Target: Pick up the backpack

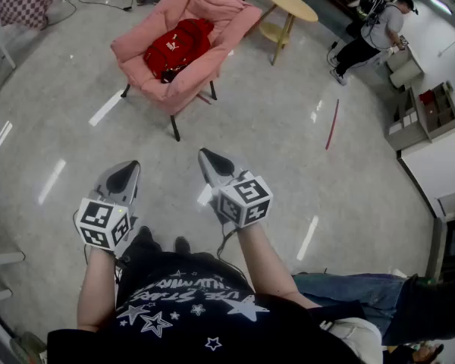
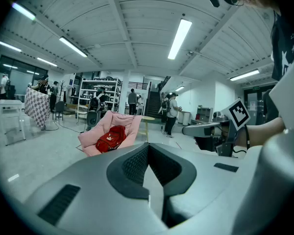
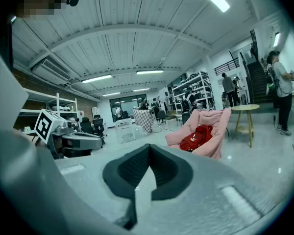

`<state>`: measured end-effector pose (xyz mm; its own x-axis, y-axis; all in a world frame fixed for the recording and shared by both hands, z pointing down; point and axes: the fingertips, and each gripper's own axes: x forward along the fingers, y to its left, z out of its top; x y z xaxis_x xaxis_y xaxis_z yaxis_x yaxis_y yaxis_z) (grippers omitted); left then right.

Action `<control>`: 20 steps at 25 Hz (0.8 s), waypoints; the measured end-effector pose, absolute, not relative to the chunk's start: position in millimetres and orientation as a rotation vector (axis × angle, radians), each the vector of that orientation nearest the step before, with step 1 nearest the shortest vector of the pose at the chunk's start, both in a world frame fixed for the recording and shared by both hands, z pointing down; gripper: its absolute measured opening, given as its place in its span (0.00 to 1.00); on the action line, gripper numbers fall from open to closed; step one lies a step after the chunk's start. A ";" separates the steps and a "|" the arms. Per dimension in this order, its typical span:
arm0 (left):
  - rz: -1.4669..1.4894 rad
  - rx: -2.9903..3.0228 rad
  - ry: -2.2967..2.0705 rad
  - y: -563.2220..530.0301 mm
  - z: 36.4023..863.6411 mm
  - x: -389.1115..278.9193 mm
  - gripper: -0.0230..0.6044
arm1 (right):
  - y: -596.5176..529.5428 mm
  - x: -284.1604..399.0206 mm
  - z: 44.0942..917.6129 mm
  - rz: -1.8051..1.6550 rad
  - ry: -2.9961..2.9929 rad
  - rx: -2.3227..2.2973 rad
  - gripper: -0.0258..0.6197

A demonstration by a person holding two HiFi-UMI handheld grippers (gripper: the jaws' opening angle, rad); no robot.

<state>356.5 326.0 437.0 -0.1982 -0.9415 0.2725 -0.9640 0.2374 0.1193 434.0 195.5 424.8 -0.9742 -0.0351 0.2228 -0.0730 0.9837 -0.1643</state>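
Head view: I see the red backpack (image 1: 178,48) lying in the pink chair (image 1: 221,10), well ahead of me. Left gripper view: my left gripper (image 2: 148,146) has its jaws together, empty. Right gripper view: my right gripper (image 3: 148,148) is likewise closed on nothing.

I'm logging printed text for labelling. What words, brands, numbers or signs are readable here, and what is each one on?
Nothing reads clearly enough to quote.
Shirt: white lettering among stars, upside down, too blurred to read.
Backpack: small white logo, too small to read.
Left cube, right cube: black-and-white square markers, no words.
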 end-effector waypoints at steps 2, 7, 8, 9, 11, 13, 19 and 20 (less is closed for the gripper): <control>0.110 1.767 -2.231 328.7 436.1 360.0 0.05 | 197.7 438.0 419.1 0.243 -2.911 0.083 0.04; 0.115 1.758 -2.244 335.4 433.1 368.2 0.05 | 201.8 449.2 419.9 0.245 -2.910 0.063 0.04; 0.116 1.757 -2.249 335.9 432.2 369.0 0.05 | 201.7 450.0 418.4 0.245 -2.911 0.066 0.04; 0.116 1.756 -2.253 336.4 431.4 369.5 0.05 | 201.5 450.3 416.6 0.244 -2.912 0.070 0.04; 0.115 1.755 -2.259 337.8 430.5 370.0 0.05 | 201.7 449.8 413.8 0.245 -2.914 0.080 0.04; 0.115 1.755 -2.258 339.6 431.7 369.2 0.05 | 202.8 448.3 415.0 0.245 -2.911 0.084 0.04; 0.113 1.760 -2.233 345.9 438.2 351.2 0.05 | 208.2 432.0 424.8 0.262 -2.883 0.116 0.04; 0.114 1.766 -2.228 348.1 437.8 345.7 0.05 | 209.4 427.1 425.3 0.272 -2.881 0.133 0.04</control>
